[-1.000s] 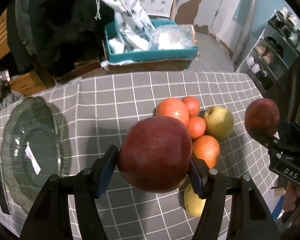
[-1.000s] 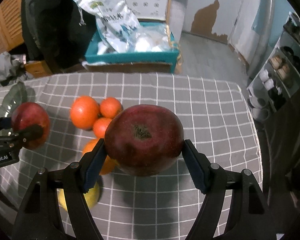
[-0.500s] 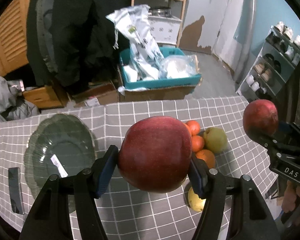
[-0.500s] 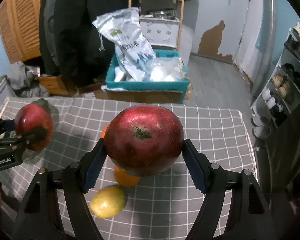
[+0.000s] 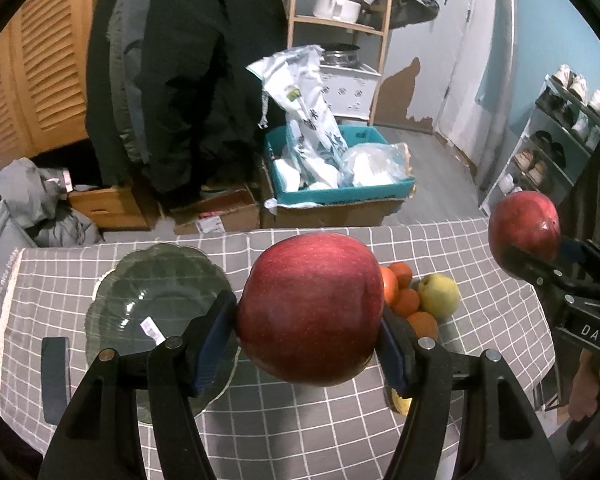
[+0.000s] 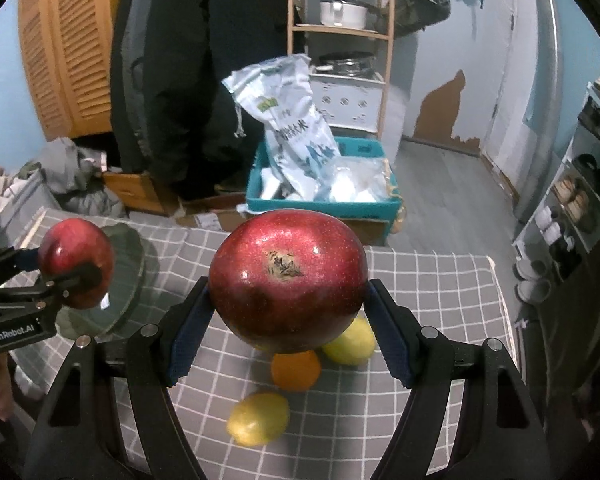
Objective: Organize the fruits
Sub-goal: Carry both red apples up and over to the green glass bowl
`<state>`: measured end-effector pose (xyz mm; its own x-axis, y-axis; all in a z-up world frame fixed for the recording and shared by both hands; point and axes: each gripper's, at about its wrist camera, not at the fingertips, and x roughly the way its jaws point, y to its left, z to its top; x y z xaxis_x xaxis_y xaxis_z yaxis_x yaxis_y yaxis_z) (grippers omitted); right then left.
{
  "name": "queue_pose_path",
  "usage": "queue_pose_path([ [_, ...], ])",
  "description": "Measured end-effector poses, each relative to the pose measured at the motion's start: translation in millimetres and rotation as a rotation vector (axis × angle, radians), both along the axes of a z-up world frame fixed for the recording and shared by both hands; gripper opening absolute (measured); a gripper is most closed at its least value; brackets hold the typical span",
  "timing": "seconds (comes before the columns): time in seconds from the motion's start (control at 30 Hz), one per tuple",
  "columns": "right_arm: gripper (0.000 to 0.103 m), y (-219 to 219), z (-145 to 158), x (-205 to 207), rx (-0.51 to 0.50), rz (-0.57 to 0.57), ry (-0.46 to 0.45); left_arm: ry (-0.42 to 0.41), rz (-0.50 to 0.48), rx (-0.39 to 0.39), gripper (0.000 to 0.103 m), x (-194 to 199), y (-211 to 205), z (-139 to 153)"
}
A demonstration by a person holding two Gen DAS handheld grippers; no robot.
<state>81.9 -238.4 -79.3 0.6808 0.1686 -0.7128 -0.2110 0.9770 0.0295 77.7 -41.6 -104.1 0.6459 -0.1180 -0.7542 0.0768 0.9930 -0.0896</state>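
Left gripper: the left gripper is held level above the near middle of the table, its two blue-padded fingers clenched on the sides of a large red apple. In the right wrist view it shows at the far left edge, gripping the same apple in the air in front of the plate.
Right gripper: the right gripper is also held level and raised over the table's near right part, its fingers pressed against a second red apple whose dried blossom end faces the camera. In the left wrist view it enters from the right edge, with that apple lifted clear of the cloth.
Plate: a dark glass plate lies on the left of the grey checked tablecloth, with a white sticker inside it.
Loose fruit: several oranges and a yellow-green apple sit clustered right of centre on the cloth. From the right wrist, an orange and two yellow fruits lie below the held apple.
Background: a teal bin of bags stands on the floor beyond the table.
Change from a second ago: both grippers have risen and tipped back, so the fruit on the cloth looks smaller and more of the room shows; each grip holds unchanged.
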Motion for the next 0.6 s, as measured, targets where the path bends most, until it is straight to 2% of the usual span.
queue_pose_path([
  [0.3,0.076,35,12,5,0.013,0.052,-0.018,-0.017,0.063,-0.013,0.068,-11,35,7],
  [0.6,0.076,79,10,14,0.018,0.118,-0.004,-0.011,0.131,-0.028,0.068,-15,72,3],
])
